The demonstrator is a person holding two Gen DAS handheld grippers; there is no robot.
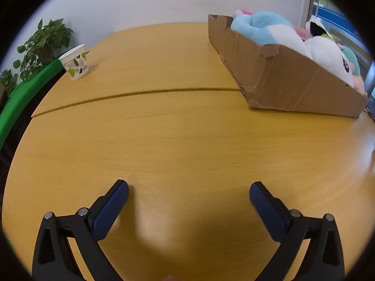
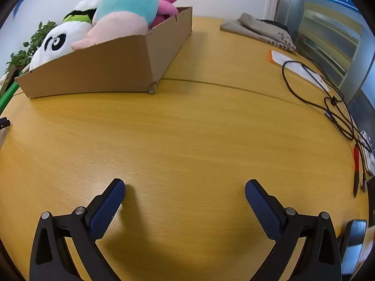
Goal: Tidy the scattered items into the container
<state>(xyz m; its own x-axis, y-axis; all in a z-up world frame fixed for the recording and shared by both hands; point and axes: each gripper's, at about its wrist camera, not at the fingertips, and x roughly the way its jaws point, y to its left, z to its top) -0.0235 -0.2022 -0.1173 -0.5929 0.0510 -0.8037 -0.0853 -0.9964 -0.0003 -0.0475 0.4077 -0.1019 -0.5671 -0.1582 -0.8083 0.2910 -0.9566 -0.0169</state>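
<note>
2 grippers are hovering low over the wooden table (image 1: 187, 140), and neither is carrying anything: the left gripper (image 1: 189, 188) is spread wide with bare tabletop between its blue pads, and the right gripper (image 2: 185, 187) is standing just as wide, also over bare wood.

The cardboard box (image 1: 288, 82) is sitting towards the far side of the table, and the plush toys are already piling up inside it. The light blue plush (image 1: 264, 27) and the panda plush (image 2: 56, 42) are rising well above the rim, and the teal and pink plush (image 2: 126, 11) is lying on top of the heap, with a pink limb hanging over the front wall.

That overfilling is where I judge the main risk to be sitting. Any nudge to the box wall, or a further toy pushed in, is likely to be tipping the top plush back out onto the table.

No loose toy is showing on the wood in either view, so the tidying is looking nearly or wholly finished. A leaf-printed paper cup (image 1: 75, 63) is standing upright near the far left edge, well apart from the box; being light, it would probably topple if a finger caught its rim.

On the right side, black cables (image 2: 328, 93) are looping near the table edge, and a low sweep of the right gripper could be snagging them and dragging the small items lying beside them.
</note>
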